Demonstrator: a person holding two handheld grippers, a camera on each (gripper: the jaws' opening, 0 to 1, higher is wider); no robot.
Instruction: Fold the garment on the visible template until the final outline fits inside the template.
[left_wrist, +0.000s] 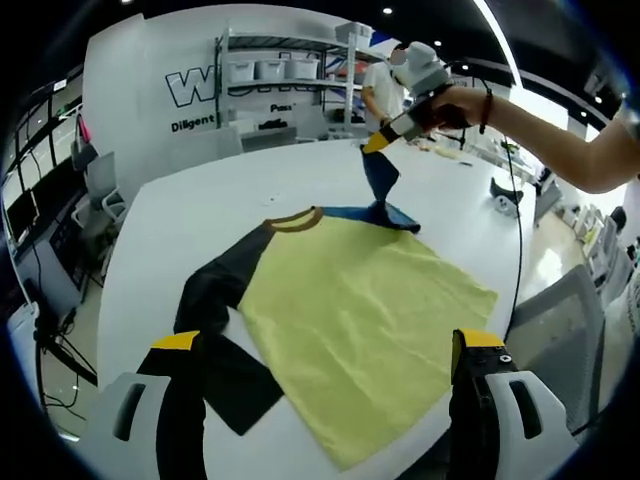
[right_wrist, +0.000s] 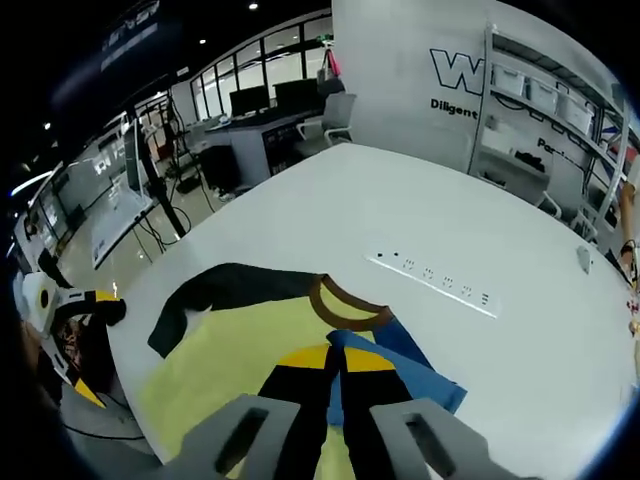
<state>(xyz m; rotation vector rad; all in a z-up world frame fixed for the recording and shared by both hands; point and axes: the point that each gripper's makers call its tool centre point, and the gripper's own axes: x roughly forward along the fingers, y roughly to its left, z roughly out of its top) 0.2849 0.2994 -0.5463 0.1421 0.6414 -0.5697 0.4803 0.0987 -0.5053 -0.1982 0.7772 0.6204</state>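
A yellow shirt (left_wrist: 350, 320) with a brown collar (left_wrist: 293, 220) lies flat on the white table (left_wrist: 200, 200). Its black sleeve (left_wrist: 215, 290) points toward my left gripper (left_wrist: 328, 340), which hovers over the shirt's near edge, jaws wide apart and holding nothing. The blue sleeve (left_wrist: 383, 180) is lifted off the table, pinched at its end by my right gripper (left_wrist: 375, 145). In the right gripper view, the right gripper (right_wrist: 337, 360) has its yellow tips close together on the blue sleeve (right_wrist: 400, 365), above the yellow shirt (right_wrist: 240, 350). The left gripper (right_wrist: 70, 300) shows at the table's far left edge.
A power strip (right_wrist: 435, 283) is set into the table beyond the collar. A small dark object (left_wrist: 505, 190) lies near the table's right edge. Shelves with bins (left_wrist: 270, 70), office chairs (left_wrist: 100, 190) and a standing person (left_wrist: 380, 95) are behind the table.
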